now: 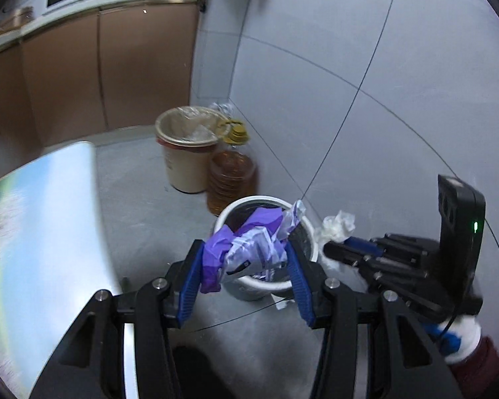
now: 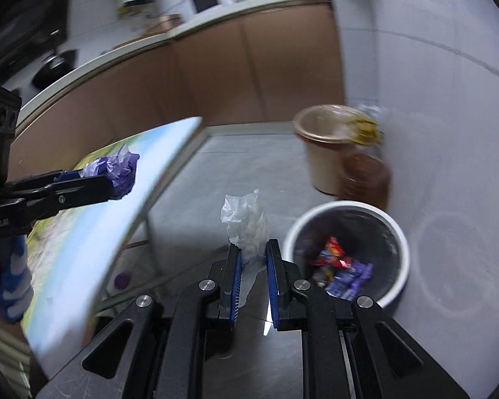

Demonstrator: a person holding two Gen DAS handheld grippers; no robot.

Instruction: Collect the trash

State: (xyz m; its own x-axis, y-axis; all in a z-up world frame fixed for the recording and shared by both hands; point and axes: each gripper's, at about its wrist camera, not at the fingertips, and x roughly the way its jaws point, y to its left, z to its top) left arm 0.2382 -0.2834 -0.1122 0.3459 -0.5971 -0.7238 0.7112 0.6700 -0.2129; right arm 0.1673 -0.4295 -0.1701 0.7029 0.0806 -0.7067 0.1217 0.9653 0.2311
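My left gripper [image 1: 246, 249] is shut on a crumpled purple wrapper [image 1: 252, 246], held above and just short of a white waste bin [image 1: 311, 232] on the floor. In the right wrist view the left gripper [image 2: 116, 176] shows at the left over the table edge with the purple wrapper [image 2: 119, 169]. My right gripper [image 2: 252, 249] is shut on a crumpled white tissue [image 2: 244, 219], left of the white bin [image 2: 401, 242], which holds red and purple wrappers [image 2: 342, 269]. In the left wrist view the right gripper [image 1: 329, 249] holds the tissue [image 1: 337, 226] beside the bin's right rim.
A table with a blue-green printed top [image 1: 50, 226] stands at the left; it also shows in the right wrist view [image 2: 93, 232]. A beige bin with a liner [image 1: 186, 153] and an amber oil bottle [image 1: 231, 179] stand by the grey wall. Brown cabinets [image 1: 116, 66] run behind.
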